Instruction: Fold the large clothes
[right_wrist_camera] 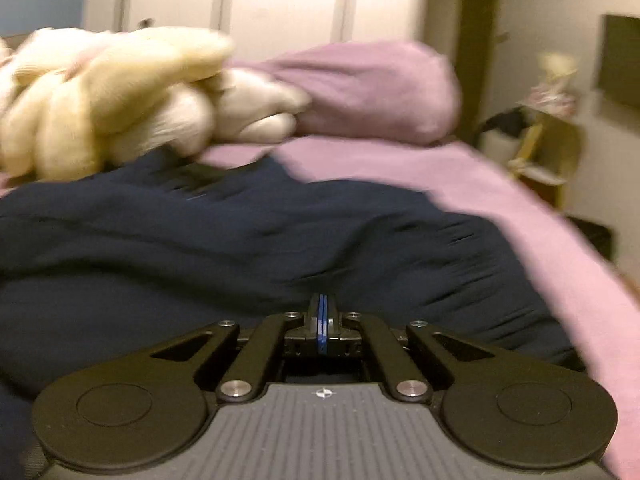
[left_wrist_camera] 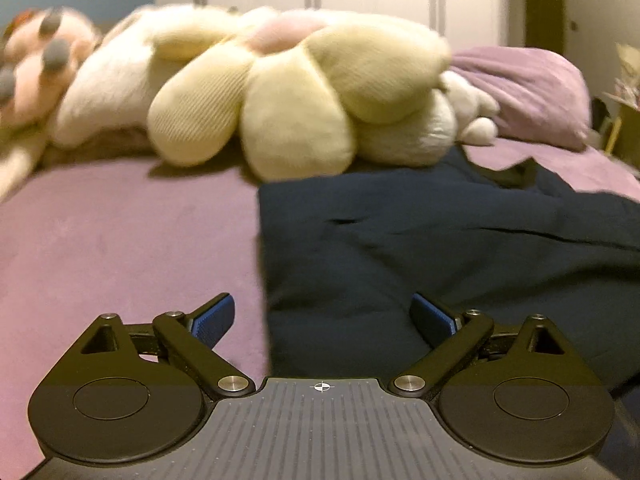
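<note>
Purple bedding fills the left wrist view, with a navy garment spread across centre and right below a cream flower cushion; the left gripper at bottom gapes wide, holding nothing. From the right wrist, the navy garment covers the frame's middle, and the right gripper at bottom centre has its pads pressed together; whether cloth is pinched, I cannot tell.

A cream flower-shaped plush lies on the purple bedsheet, a pink plush toy near its left — a purple pillow at its right; white wardrobe doors stand behind.
</note>
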`<state>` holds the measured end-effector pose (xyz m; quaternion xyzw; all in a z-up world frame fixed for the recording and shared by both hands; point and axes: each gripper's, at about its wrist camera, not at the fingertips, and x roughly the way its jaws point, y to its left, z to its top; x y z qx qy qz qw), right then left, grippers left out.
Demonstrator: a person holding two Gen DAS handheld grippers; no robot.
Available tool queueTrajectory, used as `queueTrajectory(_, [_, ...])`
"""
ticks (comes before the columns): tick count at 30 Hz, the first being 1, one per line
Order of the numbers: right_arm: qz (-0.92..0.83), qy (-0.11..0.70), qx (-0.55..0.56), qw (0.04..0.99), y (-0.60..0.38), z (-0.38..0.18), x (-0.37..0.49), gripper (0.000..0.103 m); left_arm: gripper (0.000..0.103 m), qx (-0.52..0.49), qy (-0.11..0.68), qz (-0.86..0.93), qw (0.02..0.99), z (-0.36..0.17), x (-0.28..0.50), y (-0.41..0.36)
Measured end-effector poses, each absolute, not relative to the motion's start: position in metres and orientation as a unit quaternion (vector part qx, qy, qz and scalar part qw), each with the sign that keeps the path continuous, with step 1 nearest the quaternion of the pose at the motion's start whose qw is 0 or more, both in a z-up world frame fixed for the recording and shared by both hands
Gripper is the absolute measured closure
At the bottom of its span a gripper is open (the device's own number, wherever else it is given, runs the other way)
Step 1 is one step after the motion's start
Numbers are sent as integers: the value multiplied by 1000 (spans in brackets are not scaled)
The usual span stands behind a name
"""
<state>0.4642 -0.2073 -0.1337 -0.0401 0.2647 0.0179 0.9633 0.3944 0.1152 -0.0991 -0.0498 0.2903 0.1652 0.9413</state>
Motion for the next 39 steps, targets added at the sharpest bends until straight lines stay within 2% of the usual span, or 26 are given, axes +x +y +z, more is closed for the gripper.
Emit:
queueTrajectory(3, [25,269,-3,963,-240,-133,470,103,0,-75,305,169,934,-105,401,123])
queueTrajectory(11, [9,254,-74,964,-223,-142,471,103,0,-93,310,172,930,-114,405,128])
queueTrajectory(18, [2,270,-119,956,-208,-142,486,103,0,-34,316,182,930,-107,419,115])
queueTrajectory(27, [10,267,-128,955,-208,-147,499,103,0,-36,319,189,928,-109,421,116])
queueTrajectory(34, [31,288,-40,956,-232,-115,466,103,0,-61,323,189,925,-91,393,114])
queueTrajectory(36, [33,280,-17,959,-242,-105,440,96,0,-73,322,180,927,-87,381,110])
queueTrajectory(39, [26,297,7,955,-256,-106,420,94,0,-63,330,168,927,-88,374,99])
